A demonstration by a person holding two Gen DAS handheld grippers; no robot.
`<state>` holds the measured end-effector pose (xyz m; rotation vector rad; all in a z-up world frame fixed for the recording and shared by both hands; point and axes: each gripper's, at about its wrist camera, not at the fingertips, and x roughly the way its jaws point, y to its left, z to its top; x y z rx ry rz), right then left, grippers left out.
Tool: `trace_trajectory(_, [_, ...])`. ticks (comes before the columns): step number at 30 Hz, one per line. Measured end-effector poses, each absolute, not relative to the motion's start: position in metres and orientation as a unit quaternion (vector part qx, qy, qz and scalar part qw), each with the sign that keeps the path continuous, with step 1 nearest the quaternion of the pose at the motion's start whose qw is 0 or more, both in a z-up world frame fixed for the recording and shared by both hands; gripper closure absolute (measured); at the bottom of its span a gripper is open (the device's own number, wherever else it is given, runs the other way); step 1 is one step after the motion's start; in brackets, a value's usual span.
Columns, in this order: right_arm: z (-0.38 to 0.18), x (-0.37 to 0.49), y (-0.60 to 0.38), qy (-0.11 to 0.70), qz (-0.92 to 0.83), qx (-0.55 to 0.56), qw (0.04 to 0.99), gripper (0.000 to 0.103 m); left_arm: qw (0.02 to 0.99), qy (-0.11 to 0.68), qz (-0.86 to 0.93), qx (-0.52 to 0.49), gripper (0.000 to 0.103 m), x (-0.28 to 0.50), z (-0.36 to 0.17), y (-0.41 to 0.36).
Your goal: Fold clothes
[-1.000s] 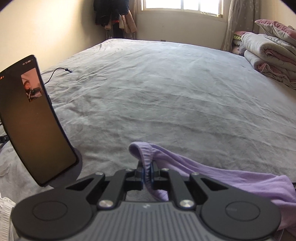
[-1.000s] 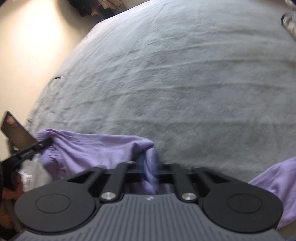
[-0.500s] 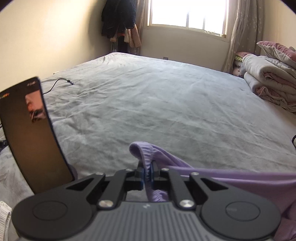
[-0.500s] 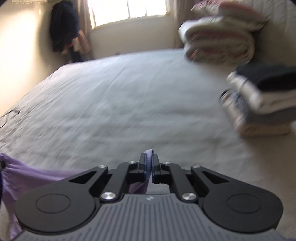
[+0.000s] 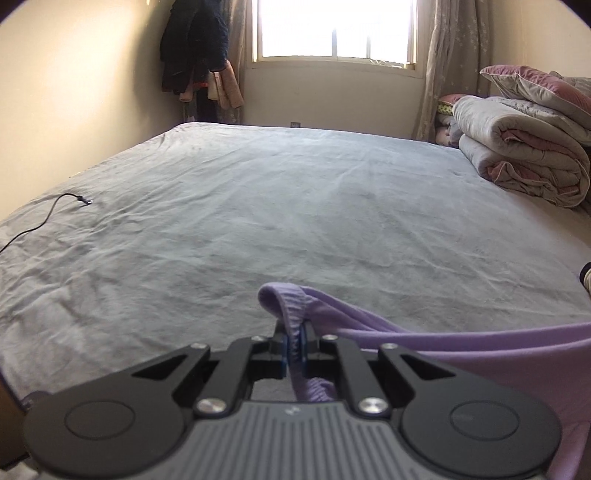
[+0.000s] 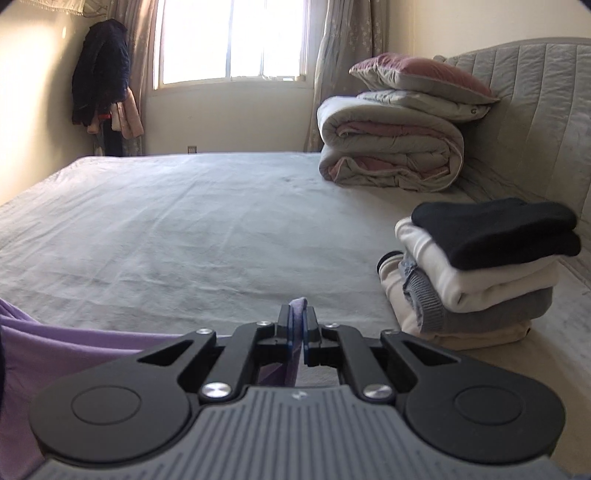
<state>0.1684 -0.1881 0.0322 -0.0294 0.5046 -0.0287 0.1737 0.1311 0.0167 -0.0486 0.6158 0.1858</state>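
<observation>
A lilac garment (image 5: 436,343) is pinched in both grippers and held stretched between them above the near edge of a grey bed (image 5: 258,206). In the left wrist view, the left gripper (image 5: 294,338) is seen clamped almost fully shut on a ribbed hem, with a loop of cloth standing up past the fingertips and the fabric running off to the right. In the right wrist view, the right gripper (image 6: 297,325) is likewise seen nearly closed, with a thin fold of the same cloth (image 6: 55,343) gripped between its blue pads and the rest trailing away to the left.

Only the left view takes in a black cable (image 5: 44,218) lying on the sheet near the left wall. Only the right view takes in a stack of folded clothes (image 6: 476,269) at the right side of the bed, black on top, then white, grey and beige, and behind it a padded headboard (image 6: 535,110).

Farther back, a rolled quilt topped by pillows (image 6: 395,147) is shown in both views, then dark coats (image 5: 195,48) hung in the corner beside a bright window (image 5: 336,29).
</observation>
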Motion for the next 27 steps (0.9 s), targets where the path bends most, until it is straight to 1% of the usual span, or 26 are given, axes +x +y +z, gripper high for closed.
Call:
trace_trajectory(4, [0.014,0.179,-0.186,0.266,-0.009,-0.019,0.964,0.097,0.945,0.317,0.082,-0.023,0.096,0.189,-0.005,0.133])
trace_trajectory(7, [0.003,0.183,-0.186,0.279,-0.003,-0.014,0.960,0.097,0.938,0.335,0.077,-0.044,0.096,0.196,-0.018,0.139])
trace_trajectory(12, [-0.004,0.184,-0.188,0.300,0.015,0.001,0.954,0.096,0.930,0.355,0.067,-0.067,0.092,0.199,-0.030,0.145])
trace_trajectory(13, [-0.003,0.182,-0.188,0.302,0.020,0.002,0.953,0.092,0.929,0.358,0.063,-0.063,0.089,0.198,-0.029,0.145])
trace_trajectory(14, [-0.002,0.180,-0.188,0.303,0.025,0.002,0.953,0.089,0.928,0.361,0.060,-0.062,0.083,0.196,-0.027,0.145])
trace_trajectory(15, [-0.001,0.177,-0.188,0.303,0.029,0.000,0.952,0.089,0.927,0.365,0.059,-0.065,0.079,0.194,-0.025,0.146])
trace_trajectory(16, [0.001,0.174,-0.187,0.304,0.033,-0.004,0.952,0.088,0.924,0.371,0.057,-0.072,0.072,0.192,-0.022,0.148])
trace_trajectory(17, [0.002,0.170,-0.187,0.305,0.037,-0.006,0.952,0.087,0.921,0.378,0.054,-0.081,0.069,0.189,-0.020,0.150])
trace_trajectory(18, [0.004,0.166,-0.188,0.307,0.041,-0.007,0.951,0.085,0.916,0.387,0.050,-0.092,0.069,0.185,-0.018,0.152])
trace_trajectory(19, [0.005,0.162,-0.188,0.308,0.045,-0.007,0.950,0.079,0.911,0.397,0.049,-0.100,0.069,0.181,-0.015,0.154])
trace_trajectory(20, [0.007,0.156,-0.188,0.308,0.050,-0.005,0.950,0.069,0.906,0.406,0.048,-0.107,0.067,0.177,-0.012,0.155])
trace_trajectory(21, [0.009,0.150,-0.188,0.307,0.057,-0.006,0.950,0.067,0.903,0.413,0.050,-0.110,0.065,0.172,-0.008,0.156])
trace_trajectory(24, [0.015,0.132,-0.184,0.306,0.082,-0.016,0.948,0.066,0.897,0.427,0.053,-0.105,0.058,0.154,0.005,0.158])
trace_trajectory(25, [0.016,0.126,-0.182,0.306,0.091,-0.021,0.947,0.066,0.894,0.432,0.054,-0.104,0.054,0.148,0.009,0.159])
trace_trajectory(27, [0.019,0.113,-0.177,0.307,0.112,-0.031,0.945,0.066,0.886,0.446,0.059,-0.109,0.052,0.135,0.016,0.162])
